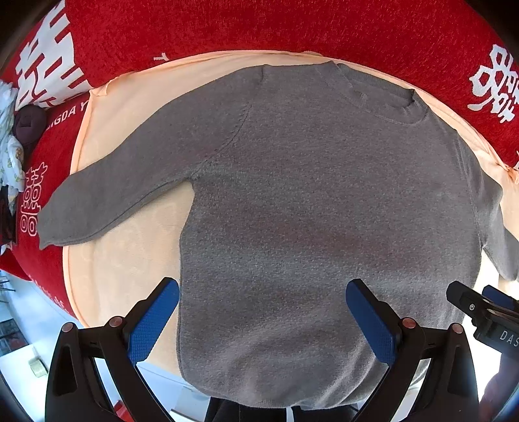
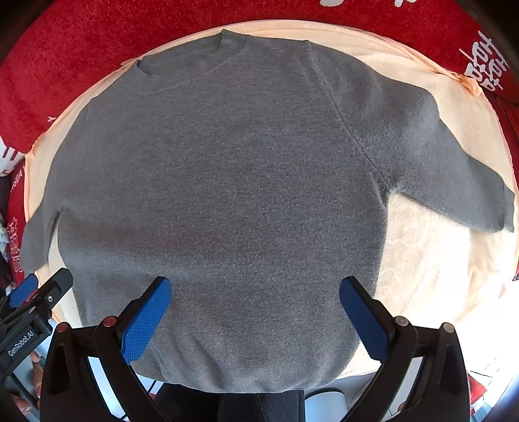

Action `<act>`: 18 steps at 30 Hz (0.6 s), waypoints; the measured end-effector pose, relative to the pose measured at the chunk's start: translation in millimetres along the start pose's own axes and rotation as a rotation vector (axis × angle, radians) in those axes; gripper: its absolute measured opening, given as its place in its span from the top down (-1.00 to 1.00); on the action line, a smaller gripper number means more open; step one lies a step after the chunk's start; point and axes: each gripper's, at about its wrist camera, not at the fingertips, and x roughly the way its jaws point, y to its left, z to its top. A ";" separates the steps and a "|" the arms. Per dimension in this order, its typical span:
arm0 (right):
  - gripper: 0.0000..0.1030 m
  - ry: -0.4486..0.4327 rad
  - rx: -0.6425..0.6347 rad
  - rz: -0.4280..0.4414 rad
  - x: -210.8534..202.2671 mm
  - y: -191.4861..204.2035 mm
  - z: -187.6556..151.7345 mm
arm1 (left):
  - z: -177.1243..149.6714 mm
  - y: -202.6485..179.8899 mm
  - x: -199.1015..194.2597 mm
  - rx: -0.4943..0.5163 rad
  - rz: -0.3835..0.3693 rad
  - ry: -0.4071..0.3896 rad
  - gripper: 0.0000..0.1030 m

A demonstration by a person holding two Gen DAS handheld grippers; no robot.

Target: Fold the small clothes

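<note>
A small grey knit sweater (image 1: 308,201) lies flat and face up on a peach cloth (image 1: 129,233), neck away from me, both sleeves spread out to the sides. It also fills the right wrist view (image 2: 233,194). My left gripper (image 1: 262,292) is open and empty, hovering over the sweater's lower left part near the hem. My right gripper (image 2: 254,290) is open and empty over the lower right part. Each gripper shows at the edge of the other's view: the right one (image 1: 476,305) and the left one (image 2: 39,292).
A red blanket with white characters (image 1: 259,26) lies under and around the peach cloth (image 2: 438,259). A pile of other small clothes (image 1: 16,136) sits at the far left. The surface edge runs just below the sweater's hem.
</note>
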 end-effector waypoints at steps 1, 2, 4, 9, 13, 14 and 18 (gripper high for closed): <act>-1.00 0.001 0.002 0.000 0.0 -0.1 0.0 | -0.6 0.9 0.2 -0.001 -0.001 0.001 -1.00; -1.00 0.001 0.004 0.001 0.0 -0.5 -0.3 | -1.0 1.5 0.4 -0.002 -0.002 0.003 -1.00; -1.00 0.002 0.004 0.001 -0.1 -0.6 -0.6 | -1.2 2.2 0.7 -0.003 -0.005 0.003 -1.00; -1.00 0.002 0.002 -0.003 0.1 -0.2 -1.6 | -0.6 2.1 1.3 -0.005 -0.009 0.003 -1.00; -1.00 0.000 -0.008 -0.011 -0.3 2.5 -2.4 | -0.2 2.2 1.5 -0.005 -0.008 0.003 -1.00; -1.00 0.000 -0.009 -0.013 -0.5 3.3 -2.6 | -0.2 2.6 1.5 -0.007 -0.009 0.004 -1.00; -1.00 0.001 -0.003 -0.014 -0.9 5.9 -4.5 | 0.2 3.7 1.6 -0.014 -0.012 0.005 -1.00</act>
